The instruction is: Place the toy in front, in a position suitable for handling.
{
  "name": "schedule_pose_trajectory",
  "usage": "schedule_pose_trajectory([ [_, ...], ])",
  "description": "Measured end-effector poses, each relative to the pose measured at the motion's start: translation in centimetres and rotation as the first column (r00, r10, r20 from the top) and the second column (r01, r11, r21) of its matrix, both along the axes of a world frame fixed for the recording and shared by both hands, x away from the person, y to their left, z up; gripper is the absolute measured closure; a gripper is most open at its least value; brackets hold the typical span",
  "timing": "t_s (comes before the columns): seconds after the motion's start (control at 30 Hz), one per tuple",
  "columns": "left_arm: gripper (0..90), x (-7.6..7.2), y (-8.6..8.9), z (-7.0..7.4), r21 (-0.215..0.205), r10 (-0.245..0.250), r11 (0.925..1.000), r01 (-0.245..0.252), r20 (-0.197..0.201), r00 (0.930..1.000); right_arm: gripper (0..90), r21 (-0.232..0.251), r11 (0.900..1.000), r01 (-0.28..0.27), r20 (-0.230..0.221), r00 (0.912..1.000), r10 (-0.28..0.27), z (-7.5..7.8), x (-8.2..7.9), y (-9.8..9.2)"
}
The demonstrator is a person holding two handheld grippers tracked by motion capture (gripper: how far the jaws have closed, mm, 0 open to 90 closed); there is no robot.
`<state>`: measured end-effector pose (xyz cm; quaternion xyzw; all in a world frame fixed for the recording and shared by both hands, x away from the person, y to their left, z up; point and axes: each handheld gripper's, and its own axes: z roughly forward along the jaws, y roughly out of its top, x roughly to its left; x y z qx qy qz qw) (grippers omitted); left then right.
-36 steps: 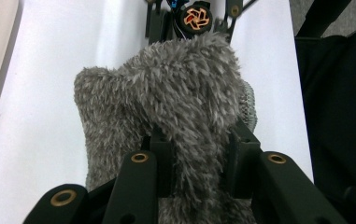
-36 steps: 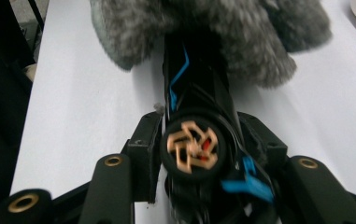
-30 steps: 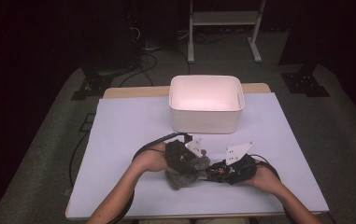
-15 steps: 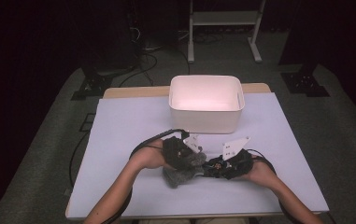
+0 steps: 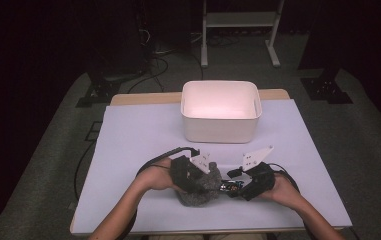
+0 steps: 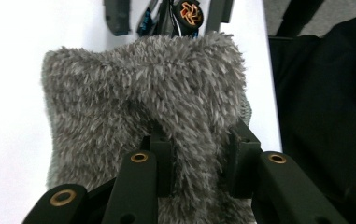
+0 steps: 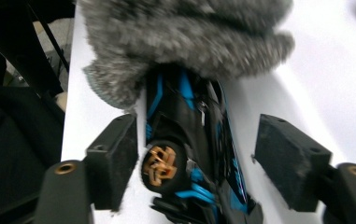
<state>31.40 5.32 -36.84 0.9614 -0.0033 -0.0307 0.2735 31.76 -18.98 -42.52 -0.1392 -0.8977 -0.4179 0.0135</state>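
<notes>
- The grey fuzzy pouch (image 5: 198, 192) lies on the white table cover (image 5: 128, 150), well on the near side of the white bin (image 5: 221, 111), between the person's two hands.
- The left gripper (image 6: 199, 154) has its jaws clamped on a fold of the pouch's pile; the left gripper view shows fur pinched between the pads.
- A black and blue toy car (image 7: 189, 154) sticks out of the pouch's mouth, on the side away from the bin's left corner.
- The right gripper (image 7: 196, 161) has just been opening; its jaws stand apart on either side of the car, and neither pad presses on it.
- To finish the step well, I judge the left grip should hold the pouch steady while the right jaws re-close further back on the car and push it straight into the opening, without snagging the fur.
</notes>
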Motion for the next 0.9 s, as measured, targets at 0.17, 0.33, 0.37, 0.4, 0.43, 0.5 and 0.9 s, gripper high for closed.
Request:
schedule_pose_trajectory([
  [0.17, 69.5, -0.6, 0.1, -0.3, -0.001, -0.020, 0.9998, 0.020, -0.006, 0.9998, 20.8, -0.012, 1.000, 0.017, -0.027, 0.9995, -0.018, -0.6, -0.2, -0.1],
  [0.33, 69.5, -1.1, 0.2, -0.7, -0.003, -0.043, 0.9991, 0.043, -0.025, 0.9988, 16.2, -0.039, 0.999, 0.019, -0.047, 0.9987, -0.021, -1.1, -0.5, 0.3],
  [0.37, 69.5, -1.3, 0.2, -0.8, -0.005, -0.047, 0.9989, 0.047, -0.028, 0.9985, 15.9, -0.049, 0.999, 0.017, -0.041, 0.9990, -0.019, -1.2, -0.7, 0.4],
  [0.4, 69.5, -1.4, 0.1, -0.9, -0.004, -0.052, 0.9987, 0.052, -0.030, 0.9982, 15.4, -0.059, 0.998, 0.017, -0.038, 0.9991, -0.019, -1.3, -0.8, 0.4],
  [0.43, 69.4, -1.5, 0.1, -1.0, -0.004, -0.054, 0.9985, 0.054, -0.033, 0.9980, 15.1, -0.067, 0.998, 0.015, -0.032, 0.9993, -0.017, -1.3, -0.9, 0.5],
  [0.5, 69.4, -1.7, -0.1, -1.2, -0.001, -0.068, 0.9977, 0.068, -0.040, 0.9969, 14.1, -0.083, 0.996, 0.015, -0.018, 0.9997, -0.017, -1.5, -1.2, 0.7],
  [0.9, 62.9, -1.8, -0.3, -0.8, -0.026, -0.063, 0.9977, 0.062, -0.043, 0.9971, 13.2, -0.117, 0.993, -0.004, 0.041, 0.9991, 0.009, -2.6, -1.7, 1.3],
])
